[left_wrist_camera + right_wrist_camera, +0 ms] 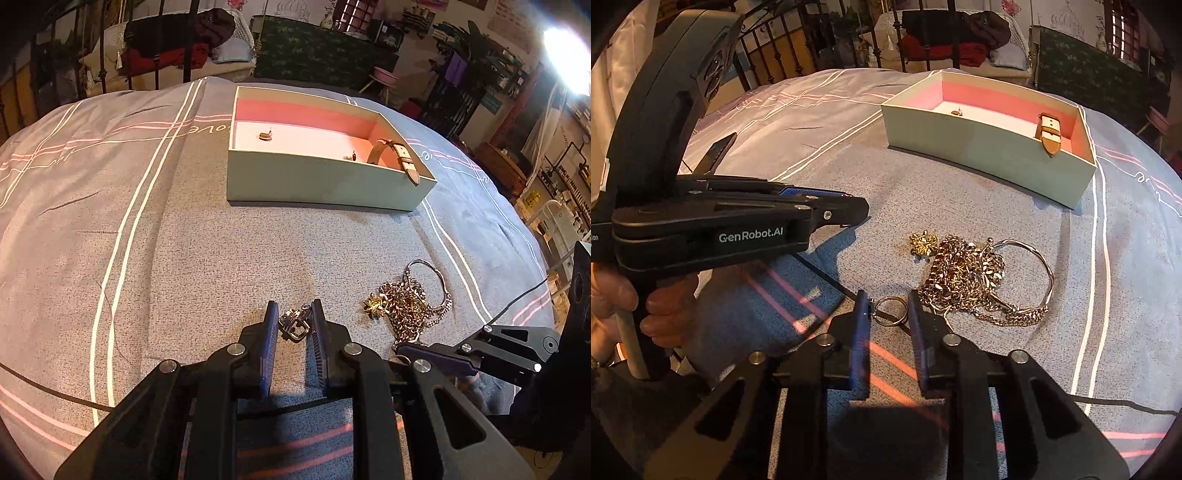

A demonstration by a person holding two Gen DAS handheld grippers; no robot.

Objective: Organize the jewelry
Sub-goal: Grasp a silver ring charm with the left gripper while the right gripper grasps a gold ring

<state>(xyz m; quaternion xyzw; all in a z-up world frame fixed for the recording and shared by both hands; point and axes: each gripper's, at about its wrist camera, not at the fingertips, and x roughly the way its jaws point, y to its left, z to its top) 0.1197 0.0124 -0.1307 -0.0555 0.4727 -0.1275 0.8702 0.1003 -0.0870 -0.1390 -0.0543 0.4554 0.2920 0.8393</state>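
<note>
Left gripper (294,322) jaws clamped on a silver buckle (293,325); right gripper (886,312) jaws closed against a ring (891,311); chain pile (964,278) at its one o'clock.

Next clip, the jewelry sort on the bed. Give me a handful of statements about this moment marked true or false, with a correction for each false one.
1. A watch strap leans against the inner wall of the box. True.
2. The box is closed with a lid. False: it is open and the pink lining shows.
3. The left gripper is closed on a small silver buckle-like piece. True.
4. The right gripper has a metal ring between its fingers. True.
5. The pile of chains is inside the box. False: it lies on the bedspread, in front of the box.
6. The gold brooch lies on the strap. False: it is beside the chains.
</note>
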